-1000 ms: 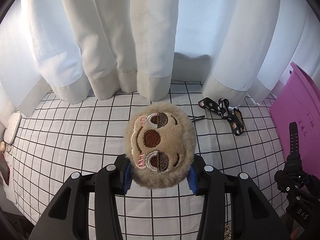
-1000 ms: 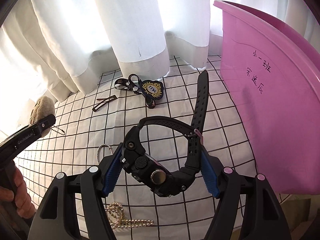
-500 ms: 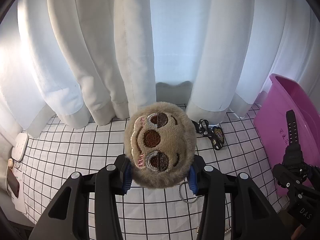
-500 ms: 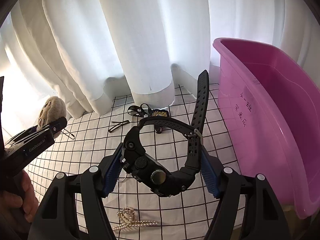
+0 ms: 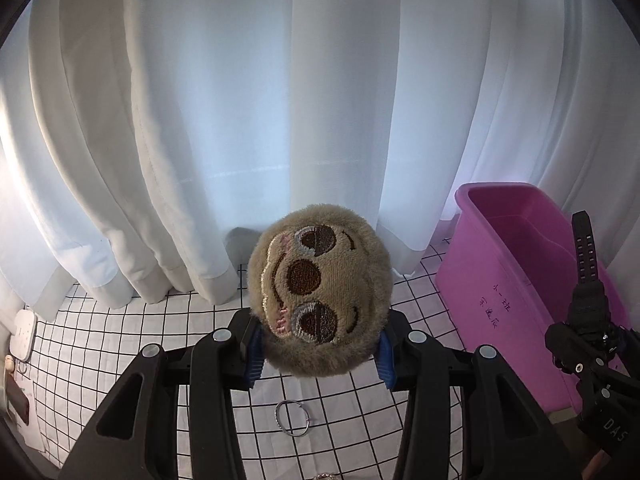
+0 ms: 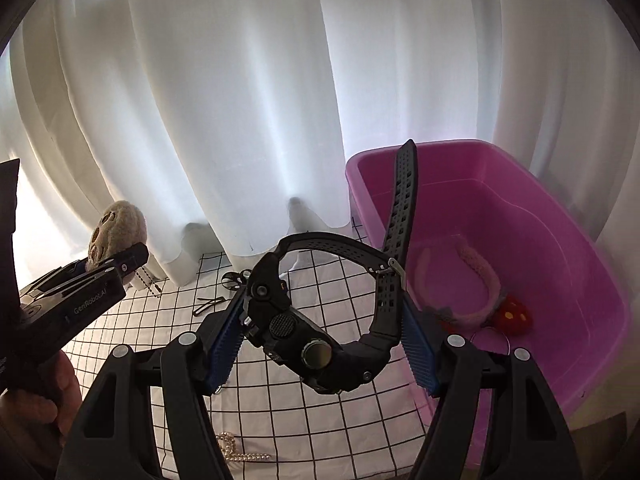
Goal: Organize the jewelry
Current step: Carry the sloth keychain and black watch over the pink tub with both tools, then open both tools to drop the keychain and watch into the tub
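My left gripper (image 5: 318, 354) is clamped on the plush (image 5: 320, 290), its blue pads pressed into the fur at both sides, the embroidered face turned toward the camera. My right gripper (image 6: 324, 344) is clamped on the watch (image 6: 316, 344): one pad bears on the case side, the other on the strap near the buckle, and the free strap end sticks up toward 12 o'clock.

From the left wrist view, a key ring (image 5: 292, 417) lies on the checked cloth (image 5: 120, 332) at 6 o'clock, just under the plush. The pink tub (image 5: 516, 292) stands at 3 o'clock, with the right gripper and watch in front of it.

From the right wrist view, the tub sits at 2 to 3 o'clock and holds a headband (image 6: 476, 280) and a red strawberry piece (image 6: 514, 314). At 9 o'clock is the left gripper with the plush, a hand (image 6: 44, 396) below it. A hair clip (image 6: 208, 305) lies at 10 o'clock and a pearl strand (image 6: 240, 454) at 7 o'clock on the cloth. White curtains (image 6: 240, 100) hang behind.
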`<state>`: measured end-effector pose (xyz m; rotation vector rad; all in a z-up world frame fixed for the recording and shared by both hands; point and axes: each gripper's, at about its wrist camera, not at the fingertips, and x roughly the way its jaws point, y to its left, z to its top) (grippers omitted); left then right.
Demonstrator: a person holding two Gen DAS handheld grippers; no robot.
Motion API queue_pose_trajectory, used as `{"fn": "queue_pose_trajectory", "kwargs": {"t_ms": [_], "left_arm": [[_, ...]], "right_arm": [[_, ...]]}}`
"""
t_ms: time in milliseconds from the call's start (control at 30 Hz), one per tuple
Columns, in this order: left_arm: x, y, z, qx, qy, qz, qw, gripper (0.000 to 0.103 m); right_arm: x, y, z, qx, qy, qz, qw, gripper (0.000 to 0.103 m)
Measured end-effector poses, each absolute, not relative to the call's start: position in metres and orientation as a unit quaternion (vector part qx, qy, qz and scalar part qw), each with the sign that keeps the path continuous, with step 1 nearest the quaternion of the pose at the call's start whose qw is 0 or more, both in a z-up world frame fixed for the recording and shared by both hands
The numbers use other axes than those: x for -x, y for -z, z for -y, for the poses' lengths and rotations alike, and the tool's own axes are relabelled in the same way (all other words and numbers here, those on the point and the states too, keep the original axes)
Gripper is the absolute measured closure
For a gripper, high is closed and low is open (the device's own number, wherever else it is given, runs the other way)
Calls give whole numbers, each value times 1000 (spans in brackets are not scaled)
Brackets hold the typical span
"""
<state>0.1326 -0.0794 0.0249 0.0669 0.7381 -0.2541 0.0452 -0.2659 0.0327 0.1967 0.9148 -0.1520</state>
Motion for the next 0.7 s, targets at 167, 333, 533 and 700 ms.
{"fn": "queue_pose_trajectory", "kwargs": {"t_ms": [167, 333, 533, 700], "left_arm": [[-134, -37, 133, -32, 169, -357, 918, 61], [-129, -43, 195, -43, 213, -359, 908, 61], [-118, -34, 271, -68, 256, -379, 887, 61], [-123, -16, 309, -81, 265, -409, 869, 61]], "right_arm": [[-31, -50, 313, -95, 113, -429, 891, 35], [-19, -58, 361, -103, 146, -428, 886, 35], [-13, -52, 411, -119, 165, -436, 877, 35], [-15, -39, 431, -128, 160, -450, 869, 35]]}}
